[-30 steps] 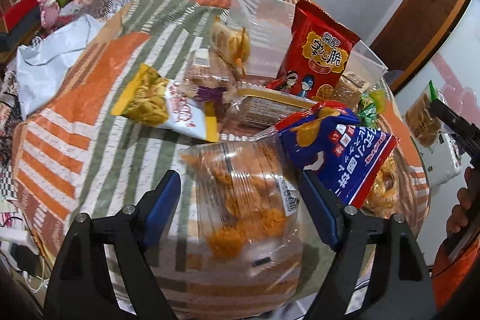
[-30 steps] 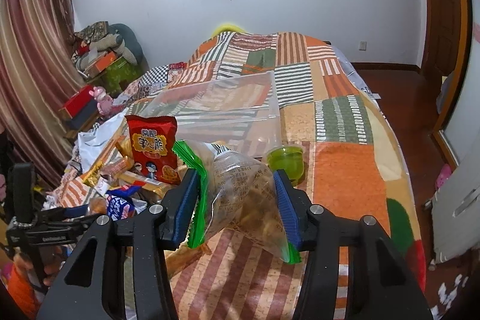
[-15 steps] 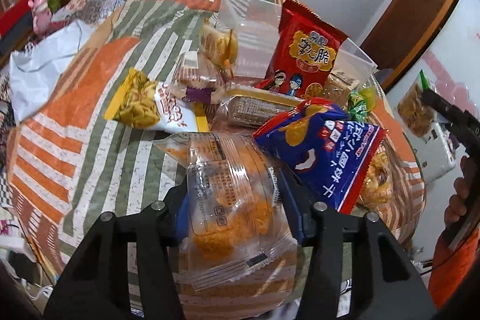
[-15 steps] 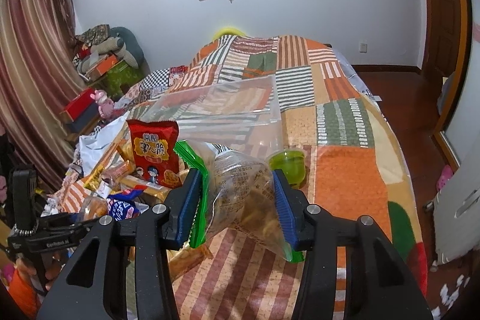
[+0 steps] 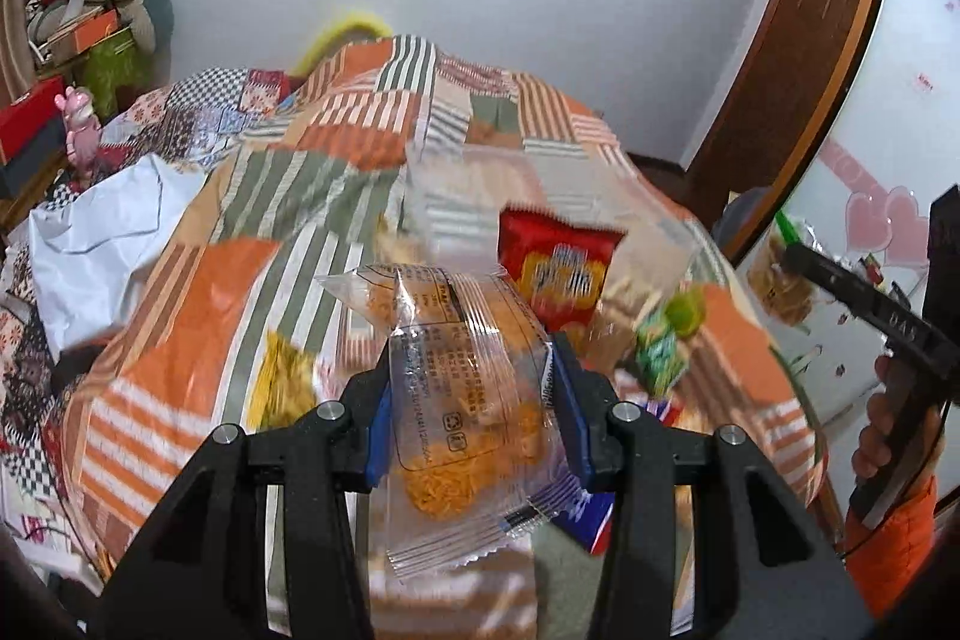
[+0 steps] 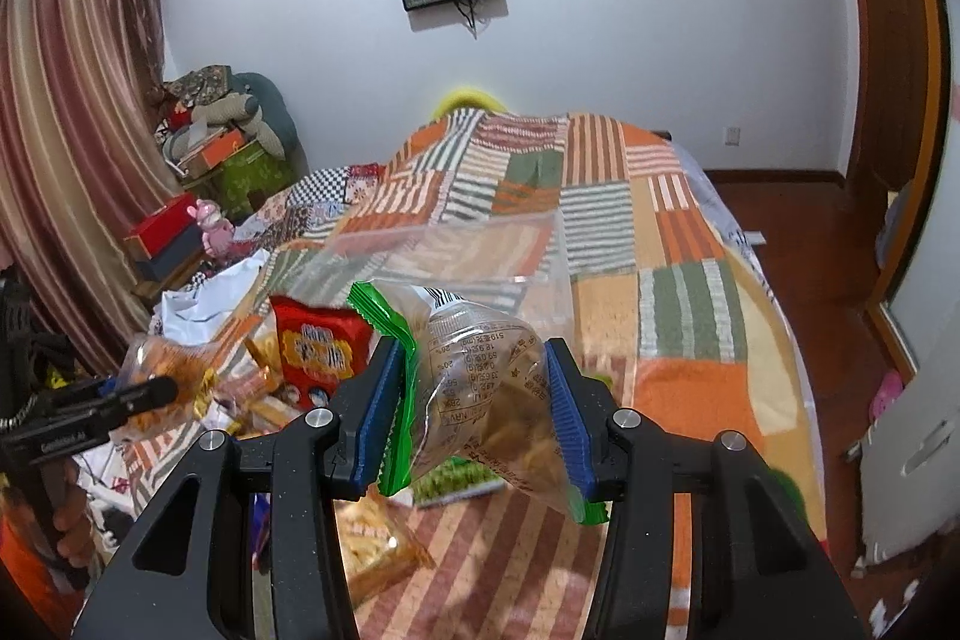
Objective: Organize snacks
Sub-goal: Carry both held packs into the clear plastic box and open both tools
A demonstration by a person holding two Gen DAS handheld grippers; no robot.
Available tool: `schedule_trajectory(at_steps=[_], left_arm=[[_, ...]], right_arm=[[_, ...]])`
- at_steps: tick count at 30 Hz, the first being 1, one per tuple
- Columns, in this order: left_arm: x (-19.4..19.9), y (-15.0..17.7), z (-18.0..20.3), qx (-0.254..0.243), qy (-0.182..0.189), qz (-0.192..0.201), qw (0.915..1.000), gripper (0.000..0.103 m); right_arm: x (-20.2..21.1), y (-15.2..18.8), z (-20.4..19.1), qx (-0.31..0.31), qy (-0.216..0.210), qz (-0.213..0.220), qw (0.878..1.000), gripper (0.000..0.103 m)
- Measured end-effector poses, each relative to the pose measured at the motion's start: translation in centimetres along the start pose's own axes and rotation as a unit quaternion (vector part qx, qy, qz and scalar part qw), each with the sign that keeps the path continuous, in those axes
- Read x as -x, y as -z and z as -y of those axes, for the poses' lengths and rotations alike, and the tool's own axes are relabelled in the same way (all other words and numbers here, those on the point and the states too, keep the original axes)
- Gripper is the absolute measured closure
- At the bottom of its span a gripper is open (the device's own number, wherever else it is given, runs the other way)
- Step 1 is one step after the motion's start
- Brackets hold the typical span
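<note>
My left gripper (image 5: 474,409) is shut on a clear packet of orange snacks (image 5: 471,418) and holds it lifted above the bed. My right gripper (image 6: 477,412) is shut on a clear, green-edged snack bag (image 6: 486,388) and holds it in the air. A clear plastic box (image 6: 468,262) stands on the patchwork bedspread (image 6: 690,292) with a red snack bag (image 6: 321,346) leaning at its near side. The red bag also shows in the left wrist view (image 5: 555,268). The left gripper with its packet shows at the left of the right wrist view (image 6: 150,388).
More snack packets lie in a heap on the bed: a yellow one (image 5: 282,382), a small green one (image 5: 660,358), a blue one (image 5: 585,514) and an orange-sticks packet (image 6: 372,550). A white bag (image 5: 108,232) lies at the bed's left. Bed edge and floor (image 6: 840,280) are at right.
My left gripper closed on the orange snack packet and lifted it off the bed, tilting upward. My right gripper kept hold of its bag and rose slightly.
</note>
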State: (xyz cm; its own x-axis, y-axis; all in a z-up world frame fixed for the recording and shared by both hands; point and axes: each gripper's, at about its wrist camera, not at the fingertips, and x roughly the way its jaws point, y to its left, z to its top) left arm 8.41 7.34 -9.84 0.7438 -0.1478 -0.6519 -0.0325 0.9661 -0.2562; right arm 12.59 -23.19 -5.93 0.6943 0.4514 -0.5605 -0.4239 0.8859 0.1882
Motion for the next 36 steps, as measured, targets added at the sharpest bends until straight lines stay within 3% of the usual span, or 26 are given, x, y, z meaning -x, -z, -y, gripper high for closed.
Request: schedule_trajectory(at_steps=[18,36], left_arm=[[-5.0,-7.6,0.5,-0.033,-0.007,0.035,0.9988,0.058],[-13.1,-10.1,0.9,-0.047,0.002,-0.019,0.9987,0.058]], right_arm=[[-3.6,-3.8,-1.0,0.015,-0.010,0.030,0.999,0.059],[-10.0,-4.5,-1.1,0.006,-0.020,-0.019,1.000,0.059]])
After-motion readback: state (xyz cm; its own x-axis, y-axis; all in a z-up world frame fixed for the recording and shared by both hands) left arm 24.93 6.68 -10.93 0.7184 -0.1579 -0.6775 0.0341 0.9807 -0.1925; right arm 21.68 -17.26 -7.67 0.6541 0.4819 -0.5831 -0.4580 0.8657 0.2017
